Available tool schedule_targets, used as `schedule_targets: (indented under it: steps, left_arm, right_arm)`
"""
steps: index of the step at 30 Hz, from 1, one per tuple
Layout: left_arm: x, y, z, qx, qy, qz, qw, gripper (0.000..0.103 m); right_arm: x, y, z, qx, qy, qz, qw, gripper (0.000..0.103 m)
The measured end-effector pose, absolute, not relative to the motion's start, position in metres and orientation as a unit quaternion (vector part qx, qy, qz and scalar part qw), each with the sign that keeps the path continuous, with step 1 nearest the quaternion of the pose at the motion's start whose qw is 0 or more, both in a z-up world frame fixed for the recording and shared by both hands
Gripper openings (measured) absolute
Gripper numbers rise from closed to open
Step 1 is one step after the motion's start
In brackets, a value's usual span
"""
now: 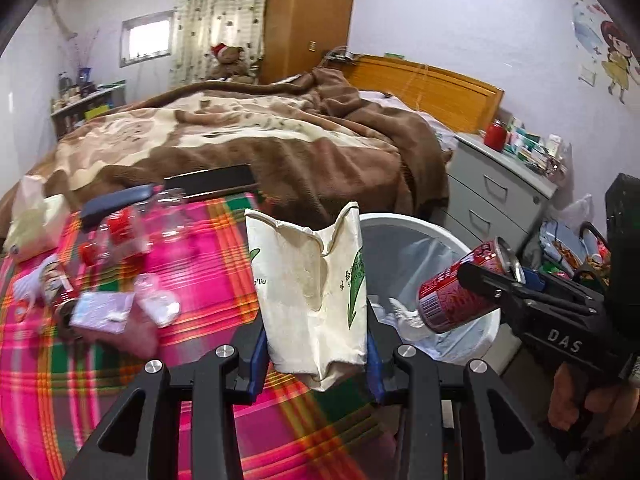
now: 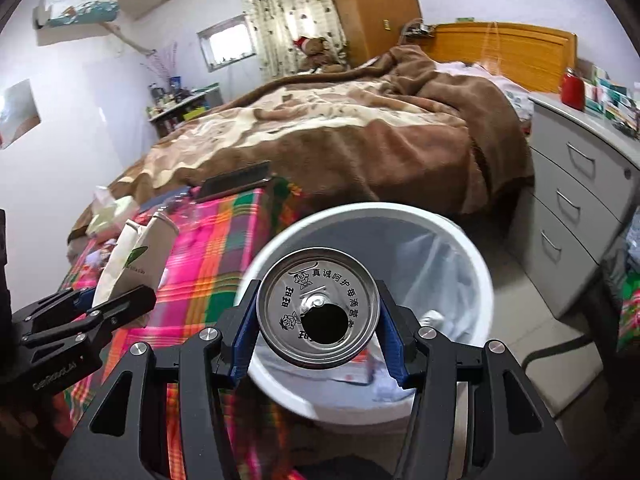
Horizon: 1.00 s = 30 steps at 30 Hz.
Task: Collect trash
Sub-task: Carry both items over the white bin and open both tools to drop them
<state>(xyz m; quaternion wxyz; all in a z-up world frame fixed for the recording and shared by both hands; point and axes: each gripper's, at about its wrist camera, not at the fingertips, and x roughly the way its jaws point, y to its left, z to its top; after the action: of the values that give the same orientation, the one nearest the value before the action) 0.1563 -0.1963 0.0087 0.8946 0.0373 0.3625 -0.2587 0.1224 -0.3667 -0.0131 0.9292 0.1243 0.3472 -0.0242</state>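
The can (image 2: 318,307) has a shiny metal lid; the carton (image 1: 310,292) is creased matt paper; the bin (image 2: 472,248) is smooth white plastic; the blanket (image 1: 248,136) is fuzzy cloth.

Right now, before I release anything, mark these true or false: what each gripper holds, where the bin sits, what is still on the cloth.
1. The left gripper is shut on a crumpled paper cup. True.
2. The right gripper is empty. False: it is shut on a red drink can, opened top toward its camera.
3. The white trash bin has a liner and some trash inside. True.
4. The bin stands on the plaid cloth. False: it stands on the floor beside it.
5. The plaid cloth is cleared. False: another can and clear bottles remain.
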Motion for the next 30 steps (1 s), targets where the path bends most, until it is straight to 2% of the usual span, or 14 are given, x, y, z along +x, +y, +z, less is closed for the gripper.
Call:
schedule_targets:
  steps: [12,15,17,19,30]
  left_arm:
    - [0.171,-0.257,-0.02,0.057,0.398,-0.298,0.866,0.04]
    - [0.174,-0.261,-0.025,0.056,0.404,-0.296,0.863,0.044]
    - [0.176,-0.26,-0.026,0.057,0.407,-0.293,0.864,0.057]
    - [0.175,-0.257,-0.025,0.053,0.403,-0.293,0.865,0.061]
    - [0.164,-0.232,-0.011,0.045,0.39,-0.278,0.877,0.064]
  right_arm:
    - [0.132,-0.392,-0.033,0.121,0.384,-0.054,0.914,0.054]
    - [0.135,-0.395,-0.037,0.118,0.398,-0.056,0.908,0.054]
    - [0.132,-0.397,-0.037,0.119,0.393,-0.058,0.91,0.055]
    - [0.13,-0.398,-0.035,0.122,0.388,-0.059,0.912,0.058]
    - [0.12,-0.391,-0.025,0.133,0.373,-0.059,0.916,0.06]
